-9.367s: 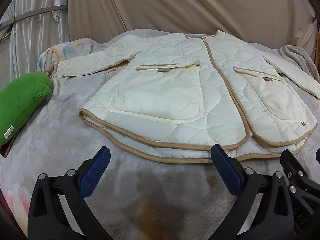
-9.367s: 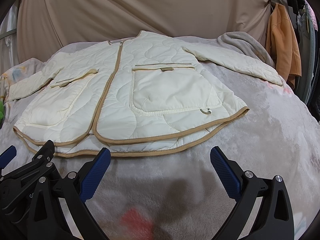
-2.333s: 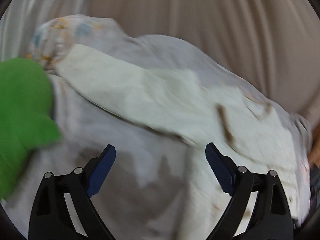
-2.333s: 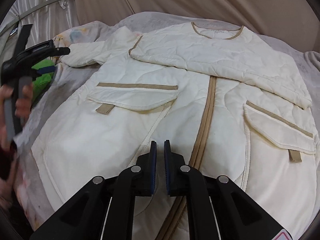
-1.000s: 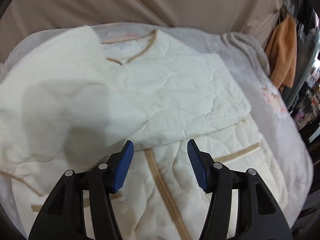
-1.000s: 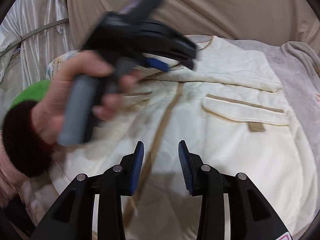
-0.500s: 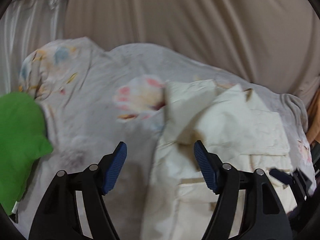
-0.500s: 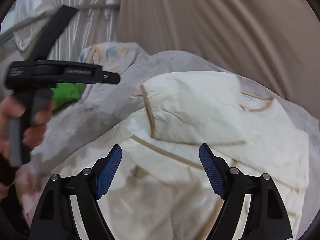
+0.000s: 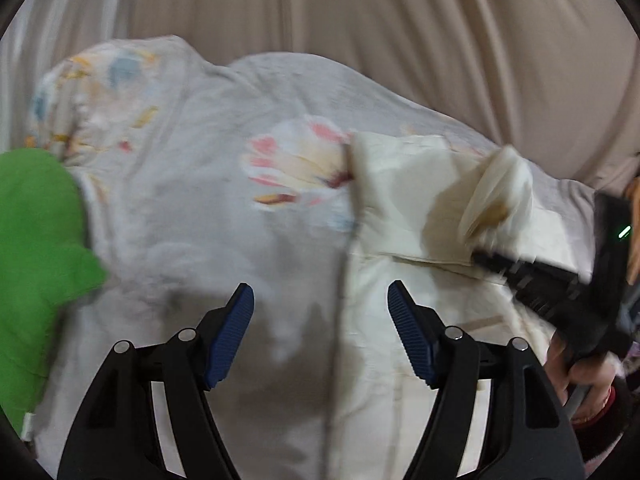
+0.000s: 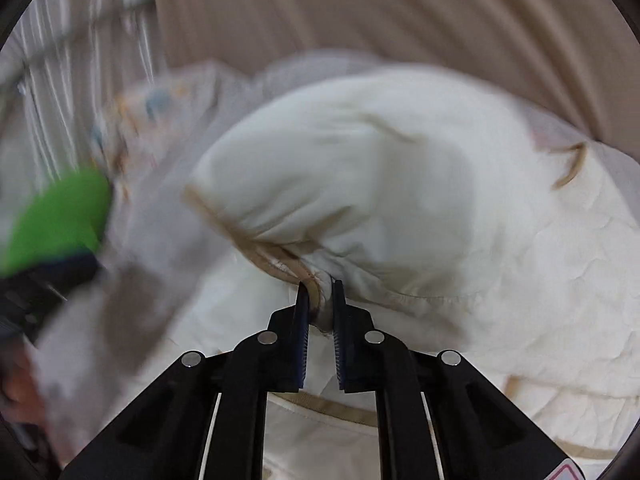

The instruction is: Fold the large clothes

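The right gripper (image 10: 320,300) is closing on the cream jacket's (image 10: 400,184) tan-trimmed edge, the left gripper (image 9: 320,320) gapes empty over the floral blanket (image 9: 200,168) near a green cushion (image 9: 36,240).

A bed (image 9: 208,240) is seen under a pale grey fleece blanket (image 9: 192,184), printed with a pink and yellow flower (image 9: 296,168) near its middle and fainter blue and orange motifs toward the far left corner. At the left edge a bright green cushion (image 9: 36,248) is laid on the blanket. On the right half a cream quilted jacket (image 9: 404,280) with tan trim is spread directly on the blanket, its left edge just touching the flower print. One tan-edged part of it (image 10: 320,184) is raised off the rest.
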The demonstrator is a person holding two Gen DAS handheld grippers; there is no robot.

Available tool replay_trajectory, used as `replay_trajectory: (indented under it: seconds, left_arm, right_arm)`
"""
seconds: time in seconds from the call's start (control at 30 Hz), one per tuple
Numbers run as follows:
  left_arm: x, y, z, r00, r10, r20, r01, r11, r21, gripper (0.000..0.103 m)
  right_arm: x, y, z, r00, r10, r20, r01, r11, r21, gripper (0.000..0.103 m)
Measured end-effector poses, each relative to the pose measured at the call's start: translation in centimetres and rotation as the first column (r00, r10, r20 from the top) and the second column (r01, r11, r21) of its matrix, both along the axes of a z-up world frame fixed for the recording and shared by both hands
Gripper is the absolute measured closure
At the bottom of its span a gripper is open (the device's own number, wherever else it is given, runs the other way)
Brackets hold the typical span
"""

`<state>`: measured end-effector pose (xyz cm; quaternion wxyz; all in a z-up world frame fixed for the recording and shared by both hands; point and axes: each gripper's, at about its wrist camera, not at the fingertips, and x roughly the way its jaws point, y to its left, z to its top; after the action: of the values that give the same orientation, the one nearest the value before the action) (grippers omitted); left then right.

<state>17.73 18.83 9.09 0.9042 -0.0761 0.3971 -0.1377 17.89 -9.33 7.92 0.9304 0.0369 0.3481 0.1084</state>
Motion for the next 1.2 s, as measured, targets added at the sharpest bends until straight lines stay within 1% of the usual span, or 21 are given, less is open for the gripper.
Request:
replay_trajectory:
  seconds: [0.1,0.2,0.27,0.33,0.4,0.47,0.53,0.57,0.6,0.67,0.73,0.77,0.83,0.87,0.9,0.97,1.03,1.07,1.13,1.17,1.2]
  left_arm:
    - [1.0,-2.6,-0.5,0.991,-0.118,-0.062,0.109,0.984,-0.142,0.036]
    - [2.6,-6.0,-1.8,0.968,-0.217,-0.123,0.179,0.947,-0.265,0.036]
    - [4.1,-7.9,-3.0,0.961,-0.220,-0.167,0.163,0.940,-0.300,0.036]
    - [5.8,-9.2,-4.5,0.959,-0.183,-0.215,0.111,0.945,-0.308,0.036]
    - [7.2,-9.8,-5.7,0.960,-0.122,-0.252,0.041,0.952,-0.303,0.036]
    - [8.0,-9.6,-6.3,0.964,-0.062,-0.260,-0.019,0.954,-0.298,0.036]
    - [8.5,-9.1,-6.4,0.969,0.004,-0.245,-0.075,0.957,-0.281,0.036]
    - [8.7,-8.8,-6.3,0.971,0.029,-0.237,-0.095,0.957,-0.275,0.036]
    - [9.0,-8.6,-6.3,0.971,0.046,-0.235,-0.112,0.954,-0.277,0.036]
    - [10.0,-8.5,-6.5,0.966,0.069,-0.248,-0.142,0.947,-0.288,0.036]
    - [10.7,-8.4,-6.6,0.962,0.105,-0.254,-0.173,0.949,-0.262,0.047]
    - [10.9,-8.5,-6.5,0.961,0.124,-0.246,-0.183,0.954,-0.237,0.052]
    - [11.1,-8.8,-5.8,0.964,0.167,-0.206,-0.205,0.963,-0.177,0.079]
    - [10.9,-8.7,-5.3,0.966,0.185,-0.183,-0.215,0.963,-0.160,0.086]
    - [10.6,-8.4,-4.6,0.967,0.202,-0.156,-0.226,0.961,-0.161,0.089]
    - [10.0,-7.7,-3.5,0.967,0.230,-0.109,-0.246,0.957,-0.155,0.092]
    - [9.6,-7.4,-3.4,0.967,0.241,-0.080,-0.249,0.960,-0.131,0.093]
    - [9.7,-7.8,-3.9,0.968,0.237,-0.078,-0.244,0.964,-0.100,0.093]
    - [10.2,-8.7,-5.4,0.969,0.231,-0.091,-0.235,0.971,-0.038,0.093]
    - [10.4,-8.9,-6.3,0.969,0.229,-0.093,-0.230,0.973,-0.003,0.093]
    - [10.4,-9.2,-6.8,0.969,0.233,-0.079,-0.231,0.973,0.029,0.092]
  right_arm:
    - [-3.3,-6.0,4.9,0.989,-0.081,0.126,0.065,0.990,0.126,0.094]
    - [-6.2,-13.2,6.4,0.956,-0.247,0.158,0.219,0.960,0.177,0.092]
    - [-6.9,-18.2,4.5,0.931,-0.352,0.098,0.328,0.923,0.201,0.091]
    - [-6.6,-22.0,1.1,0.907,-0.421,0.005,0.414,0.893,0.176,0.087]
    - [-6.1,-24.1,-2.1,0.887,-0.455,-0.076,0.462,0.878,0.125,0.085]
    - [-6.5,-25.6,-4.2,0.879,-0.459,-0.128,0.475,0.868,0.146,0.085]
    - [-7.2,-26.6,-4.9,0.896,-0.427,-0.123,0.444,0.866,0.229,0.075]
    - [-7.4,-26.9,-4.8,0.901,-0.421,-0.108,0.434,0.863,0.259,0.055]
    - [-7.8,-27.1,-4.6,0.902,-0.423,-0.084,0.428,0.859,0.281,0.039]
    - [-7.8,-27.5,-3.9,0.908,-0.416,-0.046,0.408,0.856,0.317,0.035]
    - [-6.8,-28.4,-3.9,0.910,-0.409,-0.067,0.405,0.845,0.349,0.034]
    - [-5.7,-28.8,-4.4,0.902,-0.419,-0.105,0.427,0.831,0.357,0.037]
    - [-4.2,-28.9,-4.5,0.884,-0.433,-0.176,0.468,0.818,0.334,0.084]
    - [-3.8,-28.6,-4.3,0.891,-0.412,-0.189,0.453,0.827,0.333,0.094]
    - [-4.5,-27.9,-3.2,0.909,-0.394,-0.136,0.416,0.837,0.355,0.095]
    - [-6.8,-25.5,0.3,0.949,-0.313,0.042,0.274,0.882,0.384,0.097]
    - [-8.9,-24.3,2.3,0.946,-0.275,0.174,0.192,0.904,0.382,0.098]
    - [-9.3,-24.4,2.2,0.937,-0.293,0.191,0.212,0.910,0.357,0.099]
    - [-7.5,-25.3,-0.3,0.930,-0.355,0.092,0.318,0.906,0.280,0.100]
    - [-5.9,-26.4,-2.9,0.919,-0.394,-0.013,0.385,0.891,0.238,0.102]
    - [-4.6,-27.6,-5.8,0.894,-0.429,-0.127,0.447,0.870,0.208,0.103]
